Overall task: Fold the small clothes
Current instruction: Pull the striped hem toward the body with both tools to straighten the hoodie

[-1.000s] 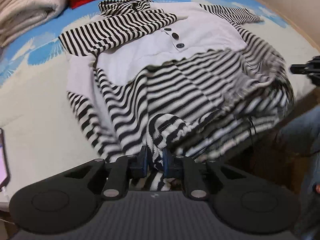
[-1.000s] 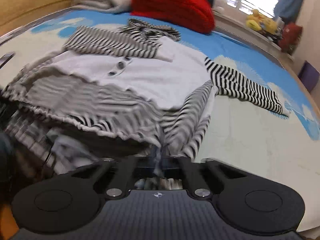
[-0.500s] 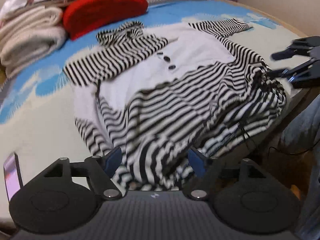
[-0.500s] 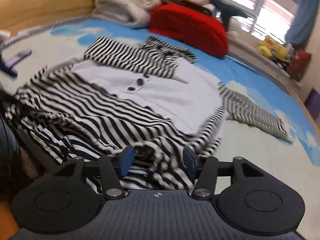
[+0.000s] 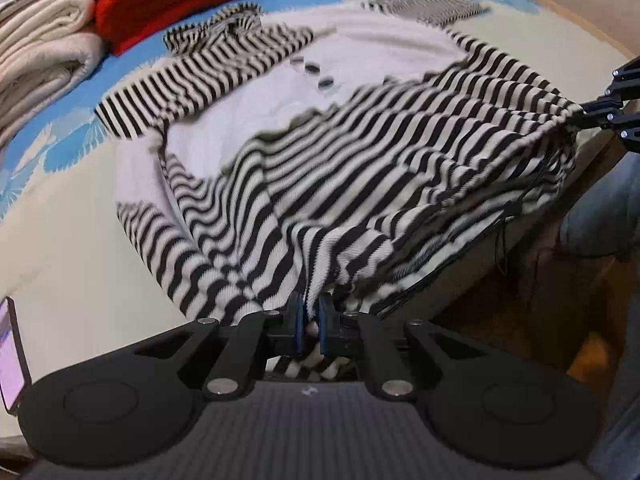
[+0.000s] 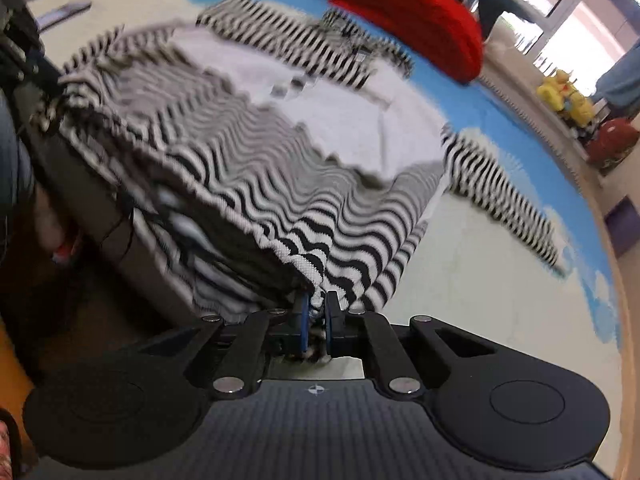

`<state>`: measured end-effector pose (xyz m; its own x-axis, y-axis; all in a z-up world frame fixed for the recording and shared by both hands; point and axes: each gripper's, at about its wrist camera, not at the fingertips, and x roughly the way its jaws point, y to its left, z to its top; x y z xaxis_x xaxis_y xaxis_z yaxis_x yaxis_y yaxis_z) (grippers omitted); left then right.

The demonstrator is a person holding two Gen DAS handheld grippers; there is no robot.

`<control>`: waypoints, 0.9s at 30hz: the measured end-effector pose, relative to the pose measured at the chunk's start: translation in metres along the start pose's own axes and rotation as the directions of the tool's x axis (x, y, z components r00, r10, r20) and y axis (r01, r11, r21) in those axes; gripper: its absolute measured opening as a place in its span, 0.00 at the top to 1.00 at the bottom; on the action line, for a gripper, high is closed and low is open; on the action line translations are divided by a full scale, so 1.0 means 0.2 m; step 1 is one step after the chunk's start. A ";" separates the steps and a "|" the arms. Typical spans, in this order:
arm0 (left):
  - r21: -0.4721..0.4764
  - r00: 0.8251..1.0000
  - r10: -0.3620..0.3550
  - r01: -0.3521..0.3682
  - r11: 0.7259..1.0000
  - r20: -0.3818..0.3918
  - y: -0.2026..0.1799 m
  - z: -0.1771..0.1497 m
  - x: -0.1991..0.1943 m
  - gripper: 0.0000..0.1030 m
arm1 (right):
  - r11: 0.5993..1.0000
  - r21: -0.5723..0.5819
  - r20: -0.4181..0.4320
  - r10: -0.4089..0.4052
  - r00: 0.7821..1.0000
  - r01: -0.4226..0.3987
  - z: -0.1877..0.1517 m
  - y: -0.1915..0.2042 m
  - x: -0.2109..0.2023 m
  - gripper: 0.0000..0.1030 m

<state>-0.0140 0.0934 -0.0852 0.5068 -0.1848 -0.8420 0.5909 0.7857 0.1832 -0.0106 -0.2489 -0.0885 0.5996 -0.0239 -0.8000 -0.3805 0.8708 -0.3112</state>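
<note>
Partly blurred striped garment (image 5: pixel 360 168), hem (image 5: pixel 316 280) between fingers (image 5: pixel 298 320).

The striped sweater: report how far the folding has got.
Done: one striped sleeve already lies folded across the white chest panel.
In hand: the left gripper and right gripper are each closing on the striped hem, one at each bottom corner, lifting it off the bed.
Left: the other sleeve lies spread out to the side, and the hem is not yet brought up over the chest.
</note>
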 end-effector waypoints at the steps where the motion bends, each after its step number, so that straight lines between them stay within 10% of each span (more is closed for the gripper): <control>1: -0.011 1.000 0.002 -0.002 1.000 -0.016 0.00 -0.01 0.03 0.92 | 1.000 -0.027 -0.051 0.013 0.999 -0.015 -0.01 0.03 0.07 0.92; 4: -0.018 1.000 0.011 -0.012 1.000 -0.023 0.00 -0.01 0.03 0.86 | 0.998 -0.038 -0.102 0.038 0.994 -0.042 0.04 0.06 0.13 0.90; 8: -0.048 0.999 -0.032 0.034 0.998 0.033 0.03 0.01 -0.14 0.29 | 0.976 0.132 -0.003 0.173 0.985 -0.171 0.06 -0.10 -0.07 0.65; 14: -0.196 0.978 0.001 0.040 0.980 0.207 0.15 0.21 -0.27 0.15 | 0.904 0.375 0.273 0.102 0.956 -0.204 0.28 -0.36 -0.19 0.65; 18: -0.328 0.980 0.098 -0.037 0.944 0.173 0.15 0.32 -0.04 0.08 | 0.934 0.342 0.138 0.061 0.989 -0.106 0.38 -0.28 0.09 0.80; 22: -0.248 0.995 0.103 -0.097 0.964 0.009 0.05 0.21 0.20 0.08 | 0.942 0.330 -0.029 0.076 0.997 -0.062 0.19 -0.16 0.26 0.80; 27: -0.254 0.991 0.130 -0.118 0.960 0.033 -0.02 0.01 0.20 0.00 | 0.946 0.323 0.052 -0.002 0.999 -0.015 0.07 -0.04 0.12 0.74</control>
<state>0.0053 0.0821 -0.1175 0.5996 -0.1002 -0.7940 0.3486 0.9258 0.1464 0.0165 -0.2505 -0.0981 0.6364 -0.0004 -0.7714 -0.1413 0.9830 -0.1171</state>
